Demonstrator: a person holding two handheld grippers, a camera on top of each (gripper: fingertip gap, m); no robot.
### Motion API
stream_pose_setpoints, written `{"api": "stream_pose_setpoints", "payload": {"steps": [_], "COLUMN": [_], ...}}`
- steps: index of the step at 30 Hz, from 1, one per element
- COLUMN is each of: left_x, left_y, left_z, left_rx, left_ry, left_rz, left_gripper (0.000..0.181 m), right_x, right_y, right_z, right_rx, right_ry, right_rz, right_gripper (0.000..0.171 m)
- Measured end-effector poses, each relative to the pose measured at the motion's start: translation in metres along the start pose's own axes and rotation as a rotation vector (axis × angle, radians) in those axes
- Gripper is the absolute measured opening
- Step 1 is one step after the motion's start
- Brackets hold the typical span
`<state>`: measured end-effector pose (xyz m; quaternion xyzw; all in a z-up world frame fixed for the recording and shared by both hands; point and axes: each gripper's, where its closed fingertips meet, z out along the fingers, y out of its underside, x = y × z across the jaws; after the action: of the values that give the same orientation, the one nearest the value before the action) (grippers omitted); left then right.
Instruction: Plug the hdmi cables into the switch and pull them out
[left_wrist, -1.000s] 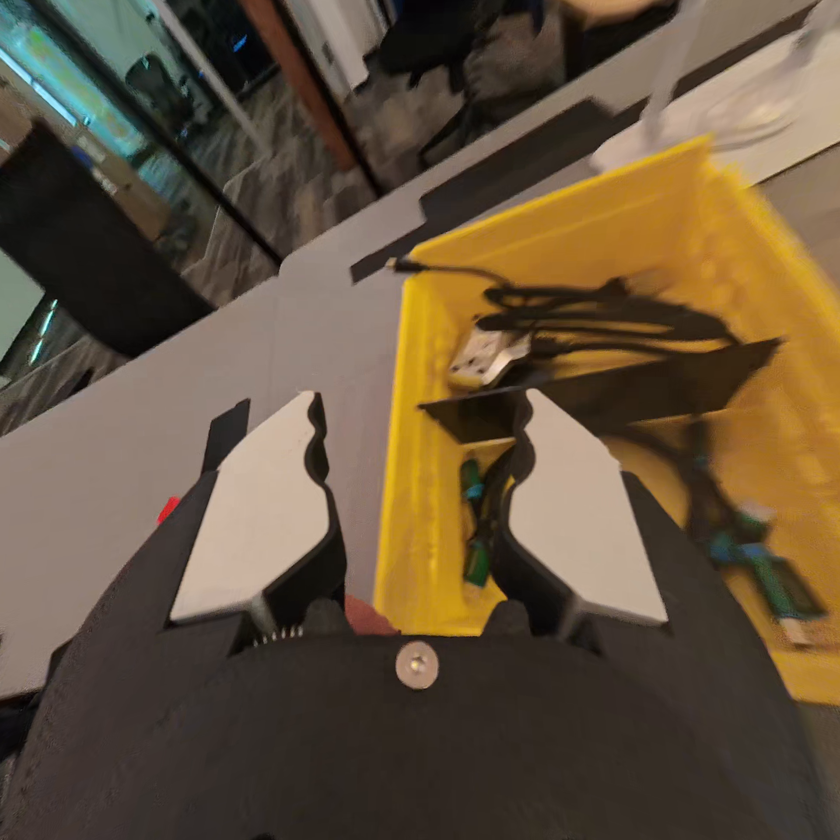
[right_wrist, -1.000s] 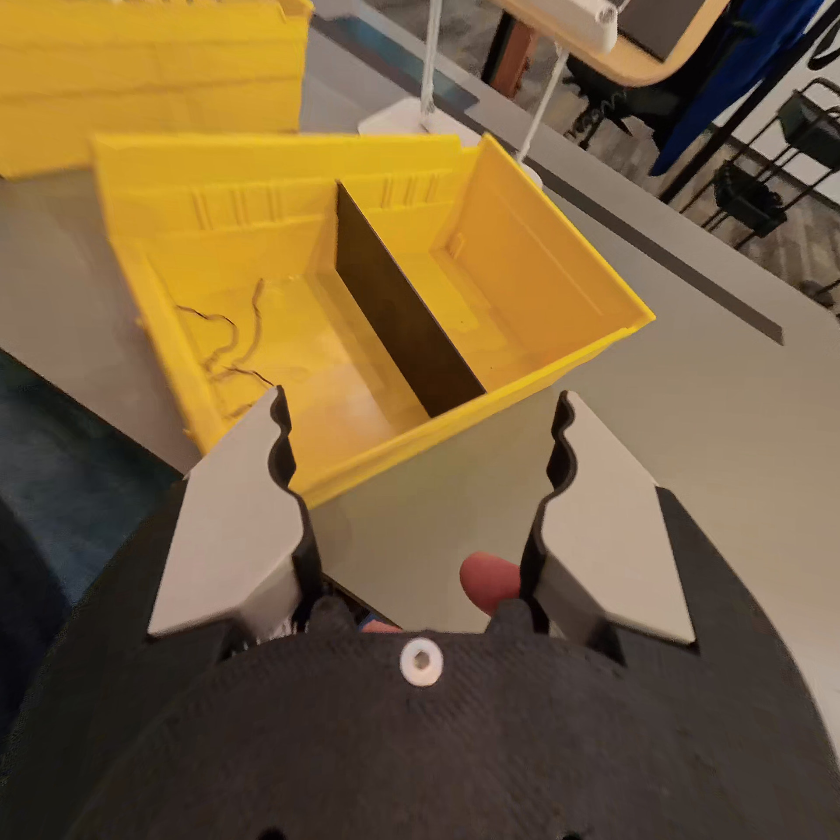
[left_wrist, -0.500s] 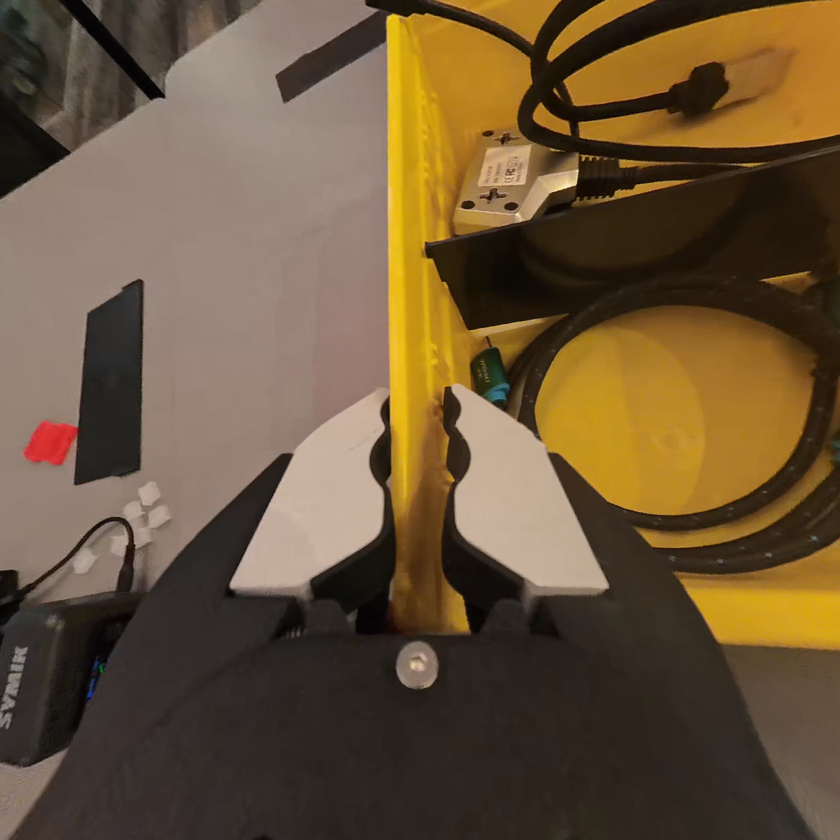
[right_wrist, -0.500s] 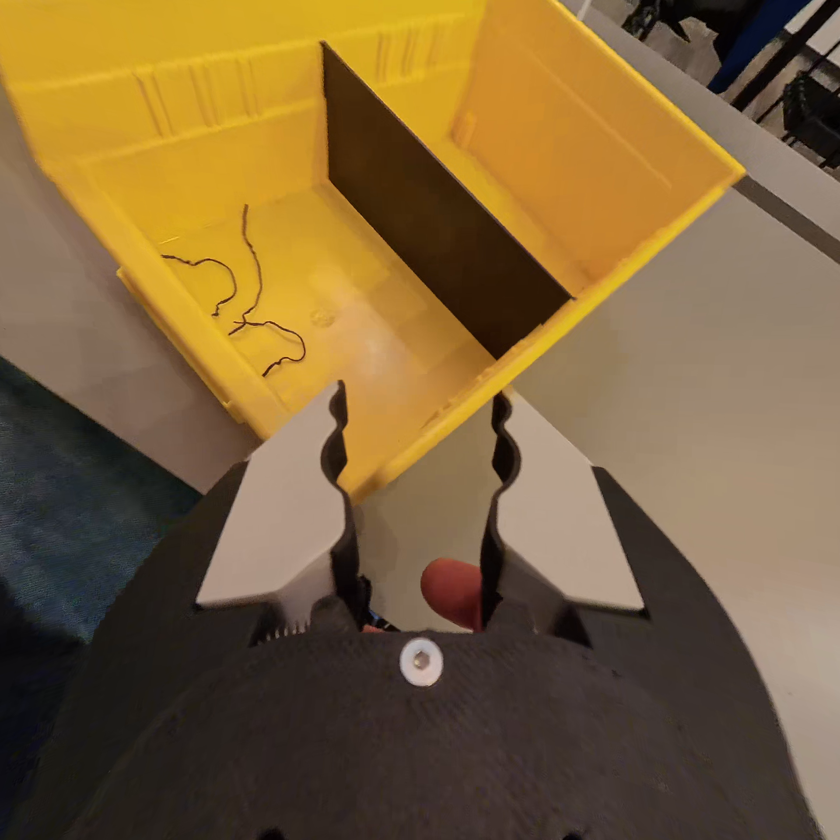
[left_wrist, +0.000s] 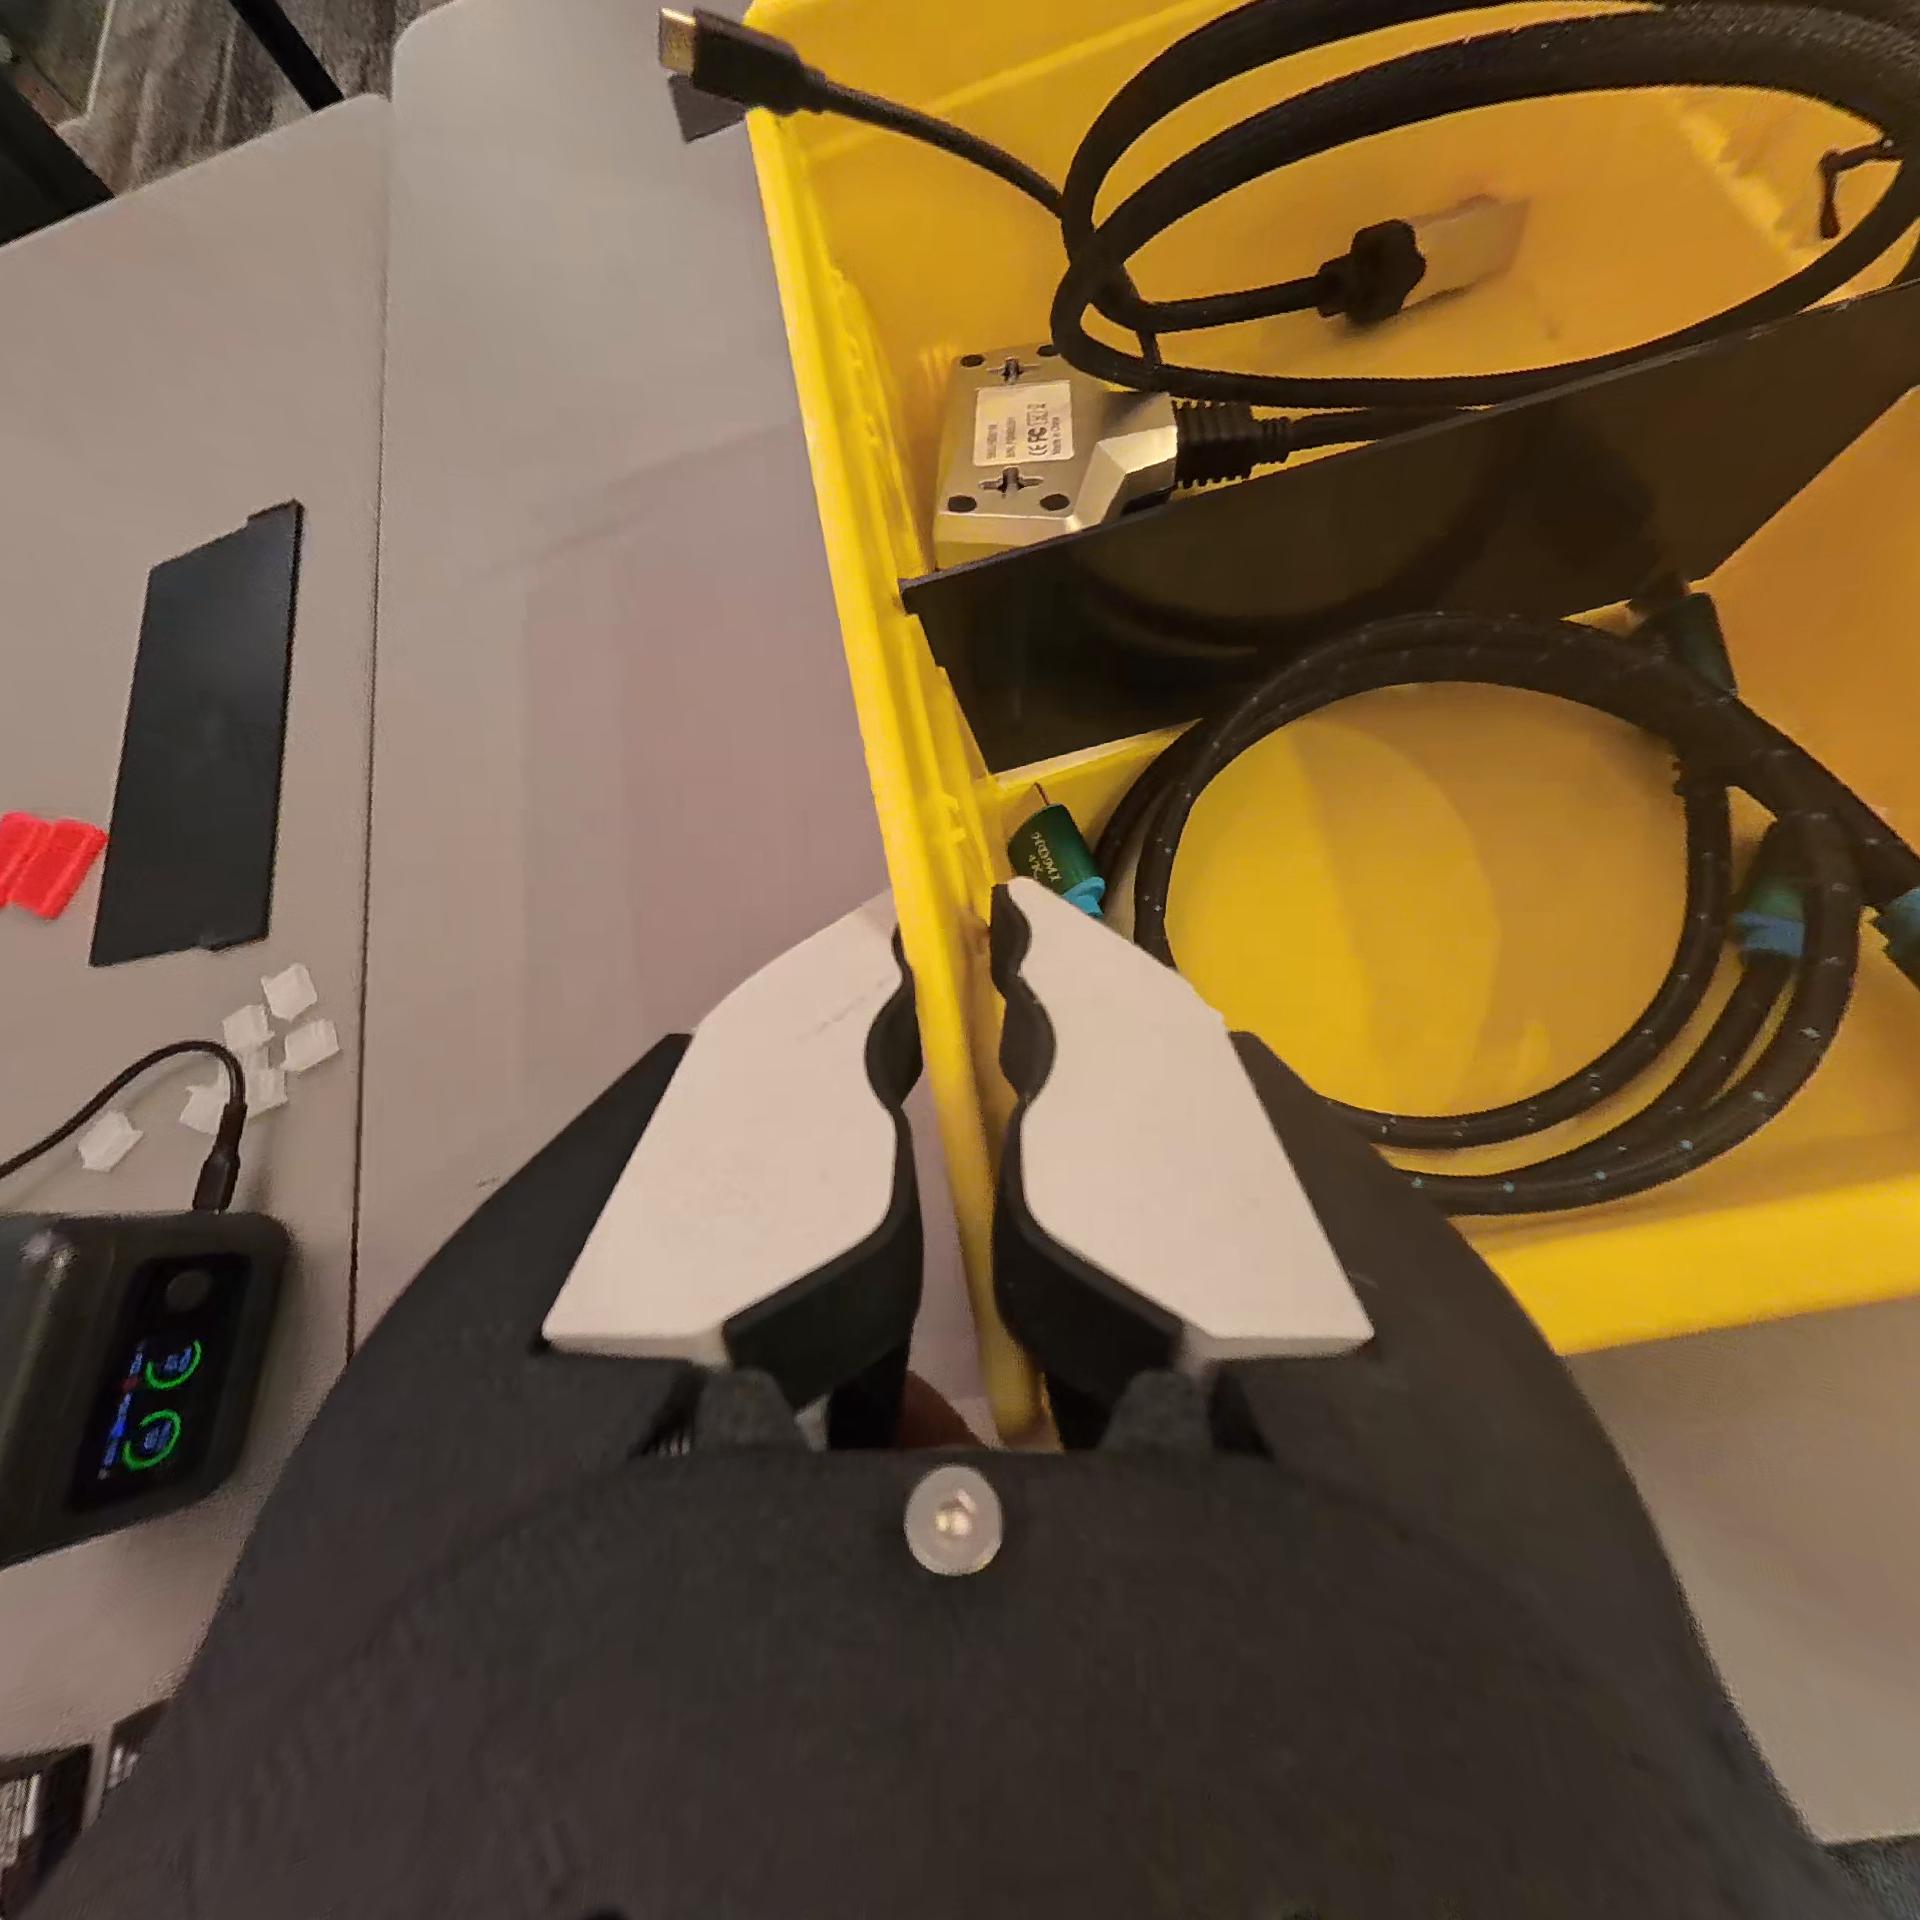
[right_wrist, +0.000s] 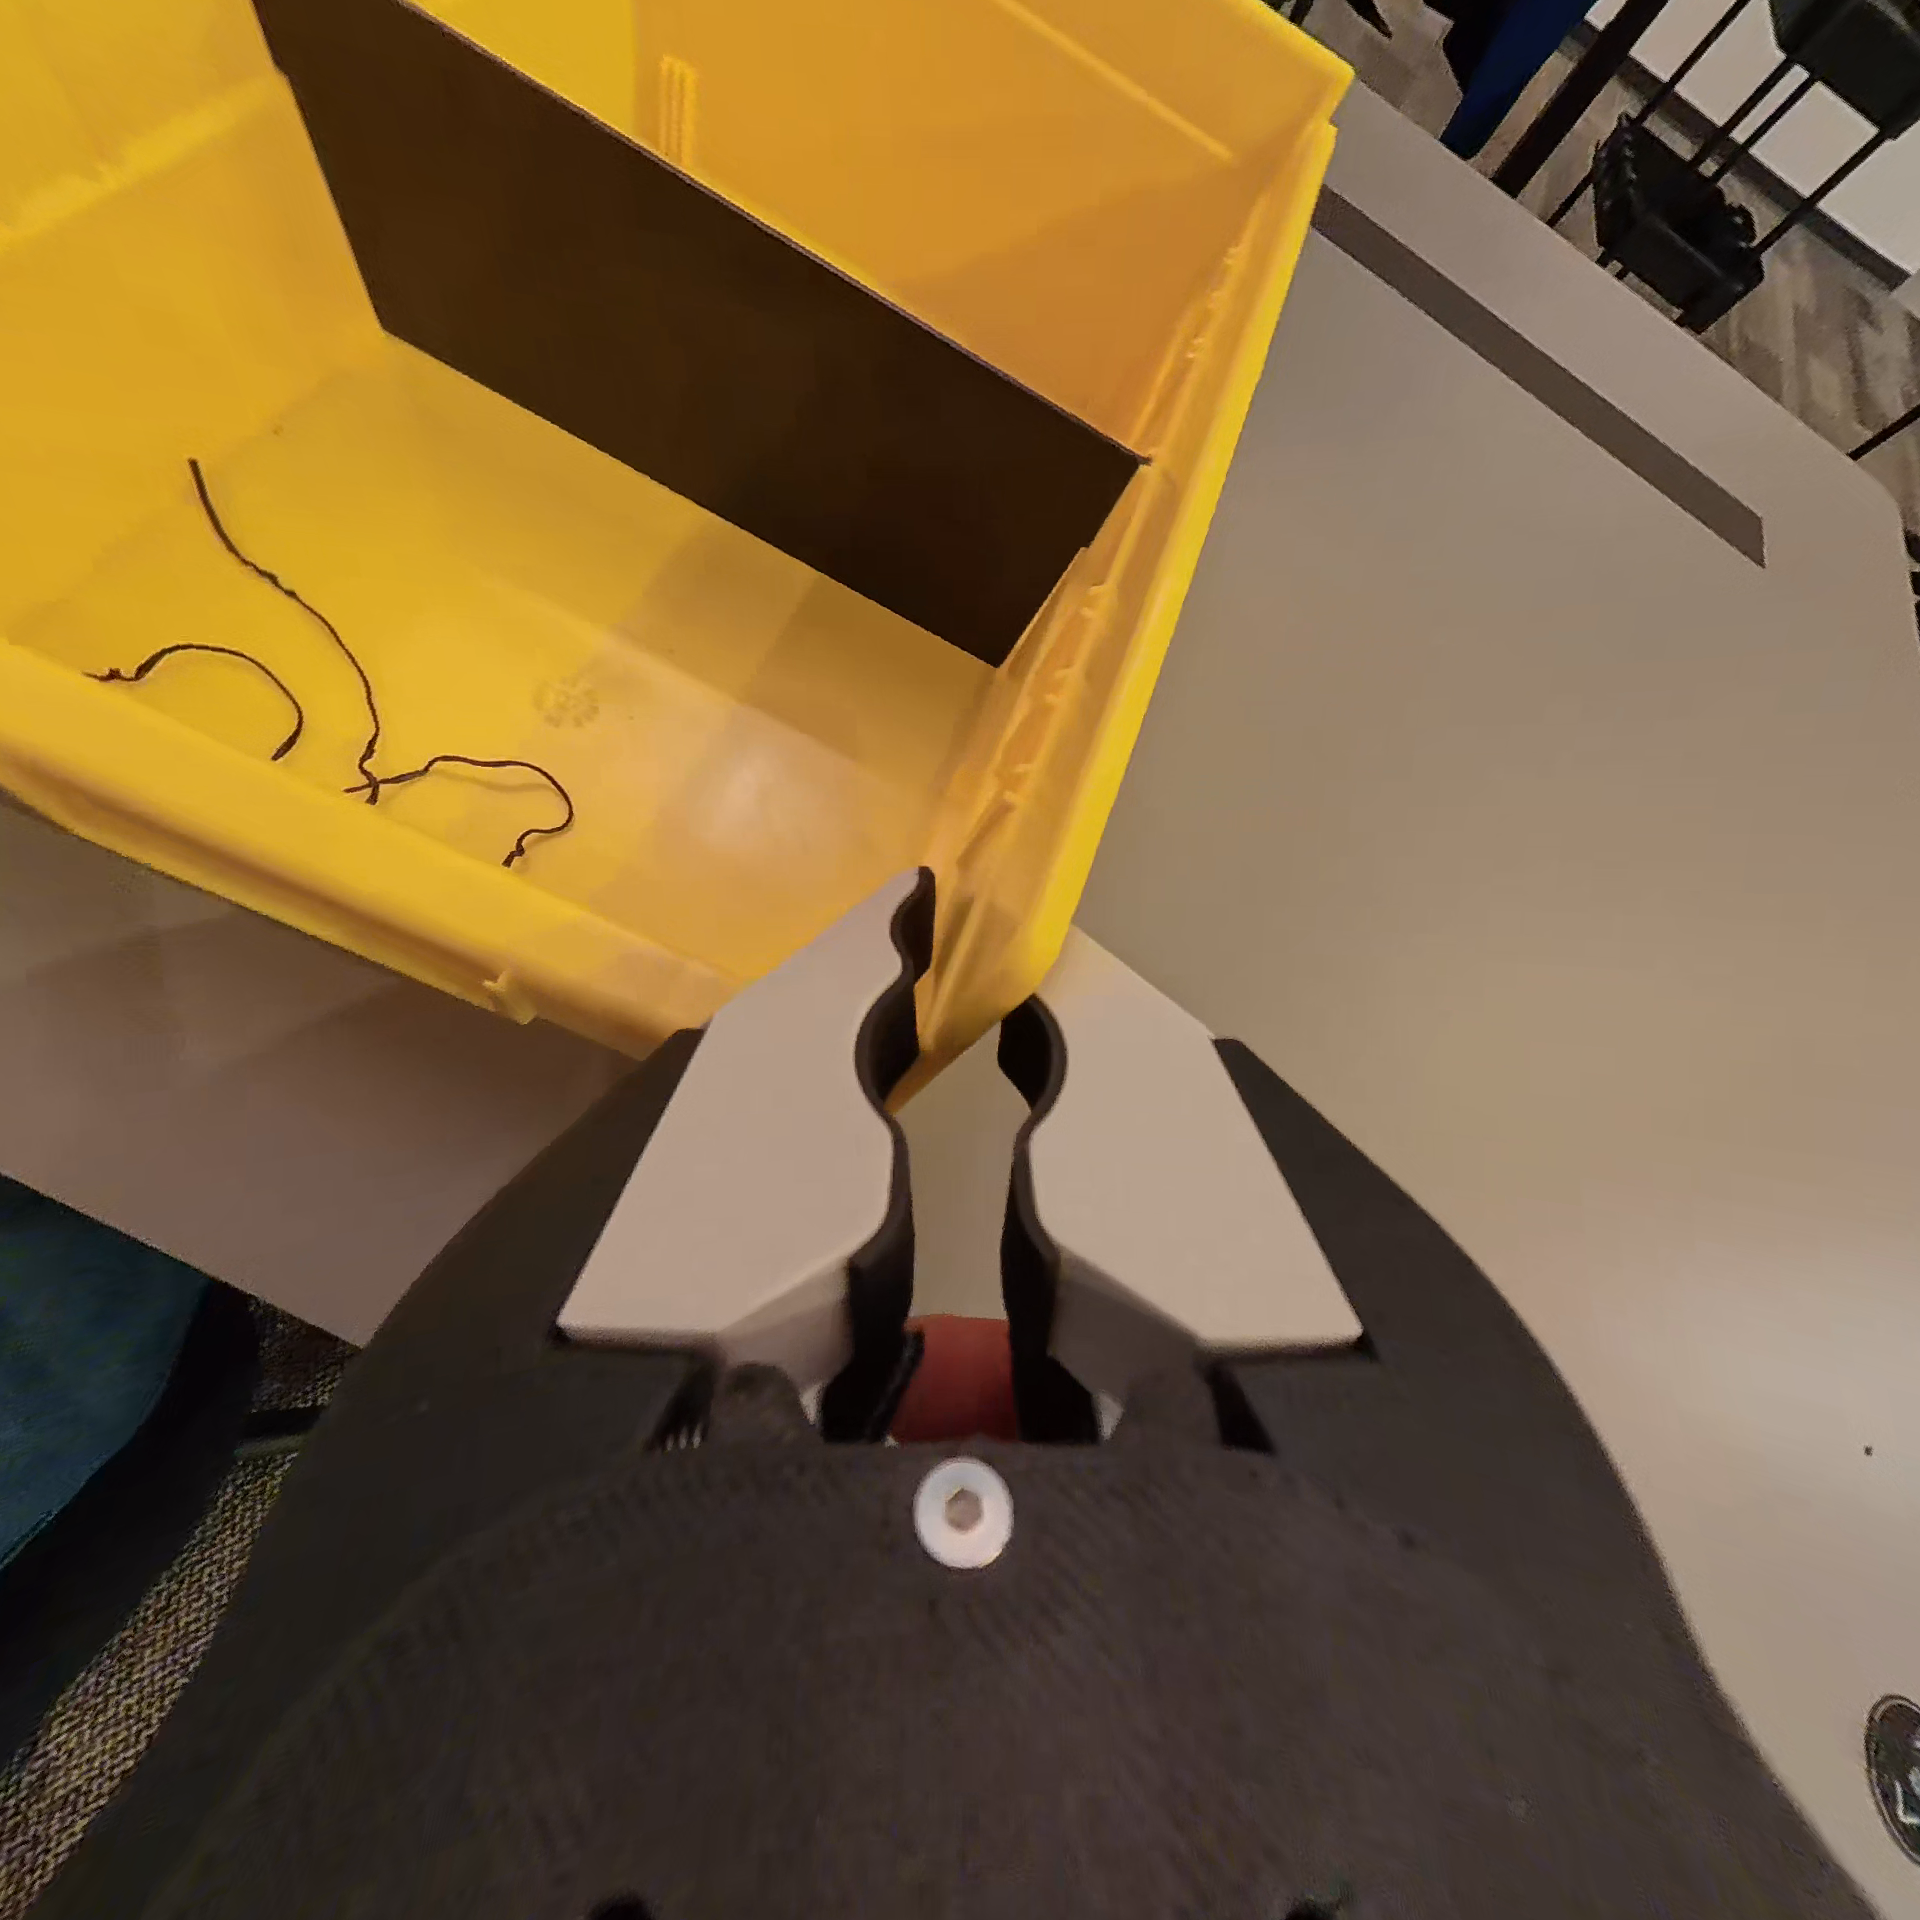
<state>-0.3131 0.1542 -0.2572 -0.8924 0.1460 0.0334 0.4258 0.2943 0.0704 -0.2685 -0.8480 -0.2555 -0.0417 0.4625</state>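
HDMI switch: silver metal box, underside up, lying in the far compartment of my left-hand yellow bin, close against the black divider. One black cable is plugged into its right end.

HDMI cables, far compartment: black braided loops above the switch; one plug end hangs out over the bin's far-left corner.

HDMI cables, near compartment: a black coil with blue flecks, with green-and-blue connector ends by the left wall.

Left tool: I see it pinching the left wall of this bin, one finger outside, one inside, pads against the plastic.

Right tool: nearly pressed together at the near corner of a second yellow bin. The left finger lies along the inside of the wall; the right finger sits just outside the corner. I cannot tell whether the grip is firm.

Second bin, contents: a black divider and loose dark threads on the floor of the near compartment.

Table: grey, carrying both bins. To the left of the first bin lie a black flat panel, red pieces, small white bits, and a dark device with a lit screen and a cord plugged in.
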Motion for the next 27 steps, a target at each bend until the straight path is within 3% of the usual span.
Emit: {"api": "stream_pose_setpoints", "payload": {"steps": [10, 27], "left_x": [-0.017, -0.057], "left_y": [0.015, 0.046], "left_z": [-0.013, -0.035], "left_rx": [-0.01, -0.037], "left_ry": [0.019, 0.044], "left_rz": [-0.062, -0.133], "left_gripper": [0.007, 0.006], "right_x": [0.039, 0.124], "right_y": [0.018, 0.072], "right_z": [-0.004, -0.035], "right_rx": [0.016, -0.006], "right_ry": [0.001, 0.176], "right_rz": [0.131, 0.267], "right_gripper": [0.002, 0.001]}}
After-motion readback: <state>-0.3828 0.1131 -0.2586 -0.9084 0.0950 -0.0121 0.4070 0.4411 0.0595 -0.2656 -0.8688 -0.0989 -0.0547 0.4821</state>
